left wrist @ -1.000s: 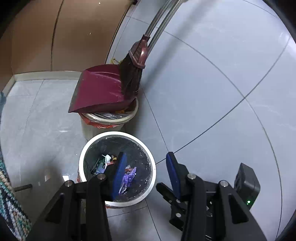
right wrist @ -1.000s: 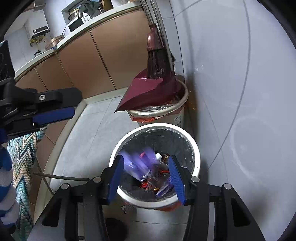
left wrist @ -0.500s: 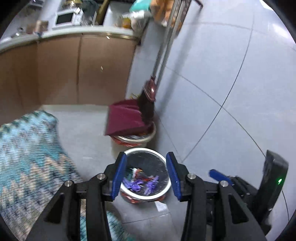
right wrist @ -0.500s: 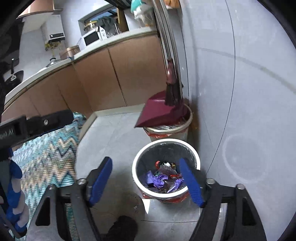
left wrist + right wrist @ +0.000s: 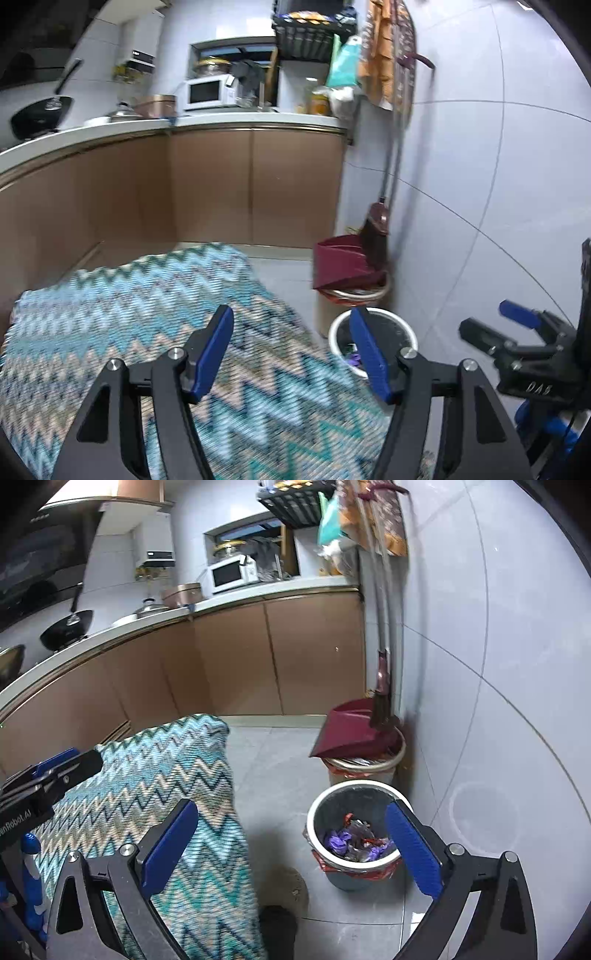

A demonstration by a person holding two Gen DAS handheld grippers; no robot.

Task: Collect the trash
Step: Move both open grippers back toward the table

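Note:
A white-rimmed grey trash bin (image 5: 397, 858) stands on the tile floor by the wall, with purple and red wrappers (image 5: 352, 843) inside. It also shows in the left wrist view (image 5: 380, 317), partly behind a blue finger. My left gripper (image 5: 291, 354) is open and empty, held above the zigzag cloth. My right gripper (image 5: 288, 845) is open wide and empty, above and in front of the bin; it also shows at the right of the left wrist view (image 5: 517, 325).
A second bin (image 5: 364, 766) behind holds a maroon dustpan (image 5: 351, 731) and a broom (image 5: 384, 698) leaning on the wall. A blue zigzag cloth (image 5: 147, 794) covers the surface at left. Brown cabinets (image 5: 295, 657) and a counter with a microwave (image 5: 232, 572) stand behind.
Both grippers have pulled up and back from the bin. The right gripper has opened wide and the purple wrapper it held now lies in the bin. The cloth has come into view.

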